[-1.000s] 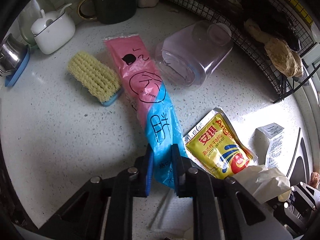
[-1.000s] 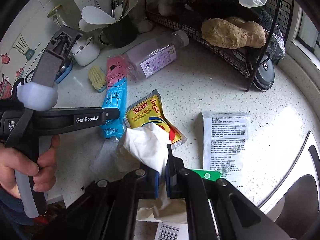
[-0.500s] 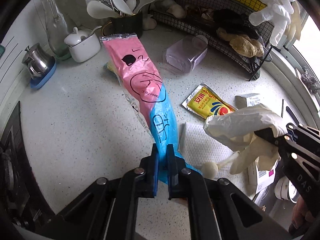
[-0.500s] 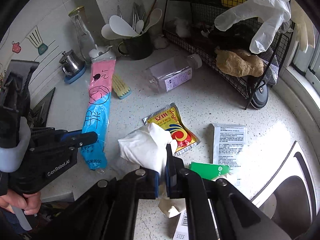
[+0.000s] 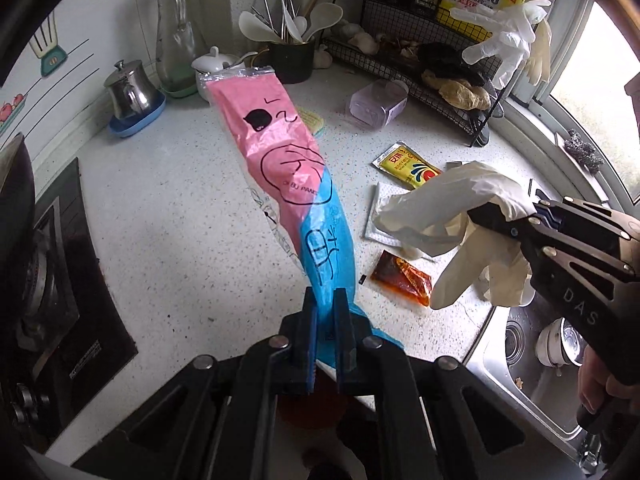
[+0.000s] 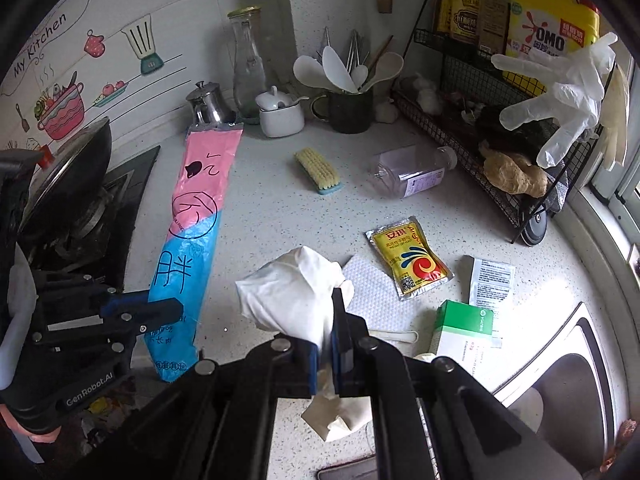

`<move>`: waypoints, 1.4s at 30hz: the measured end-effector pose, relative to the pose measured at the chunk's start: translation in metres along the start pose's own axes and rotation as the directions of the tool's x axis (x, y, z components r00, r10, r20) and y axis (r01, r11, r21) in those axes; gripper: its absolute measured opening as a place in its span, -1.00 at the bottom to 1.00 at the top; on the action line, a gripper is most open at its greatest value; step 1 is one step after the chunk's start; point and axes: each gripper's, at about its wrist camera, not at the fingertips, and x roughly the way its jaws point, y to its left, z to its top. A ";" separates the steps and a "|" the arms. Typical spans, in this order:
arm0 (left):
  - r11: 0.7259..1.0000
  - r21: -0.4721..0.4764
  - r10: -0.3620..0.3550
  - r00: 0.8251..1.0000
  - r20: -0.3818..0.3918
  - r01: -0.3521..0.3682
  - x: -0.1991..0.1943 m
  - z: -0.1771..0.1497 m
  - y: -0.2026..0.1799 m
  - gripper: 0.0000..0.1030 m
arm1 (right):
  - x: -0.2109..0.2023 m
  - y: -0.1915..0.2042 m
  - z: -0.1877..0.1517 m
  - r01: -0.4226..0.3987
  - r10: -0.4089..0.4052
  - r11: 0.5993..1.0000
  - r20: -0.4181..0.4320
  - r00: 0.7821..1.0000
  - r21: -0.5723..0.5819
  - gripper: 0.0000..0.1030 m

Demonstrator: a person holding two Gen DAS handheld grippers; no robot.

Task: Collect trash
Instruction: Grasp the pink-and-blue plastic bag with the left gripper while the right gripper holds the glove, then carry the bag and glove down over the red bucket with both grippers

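Wrapper (image 5: 288, 160), pink and blue: gripped at its blue end by left tongs (image 5: 325, 312), lifted clear of the surface (image 5: 180, 240).
Glove (image 6: 296, 292), white, crumpled: clamped in right tongs (image 6: 325, 344), also held above the surface.
Yellow packet (image 6: 408, 258), paper towel (image 6: 368, 292), green box (image 6: 460, 332), leaflet (image 6: 492, 280): lying on the surface toward the sink (image 5: 520, 344) edge.
Red sachet (image 5: 402, 276): flat near the front edge.
Bottle (image 6: 412, 170), brush (image 6: 318, 170): toward the back, by the rack (image 6: 460, 128).
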 end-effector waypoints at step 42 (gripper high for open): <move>0.991 -0.119 -0.105 0.931 -0.349 0.067 0.051 -0.334 0.072 -0.88 | 0.062 0.162 -0.270 0.008 -0.005 1.000 -0.235 0.972 0.013 -0.91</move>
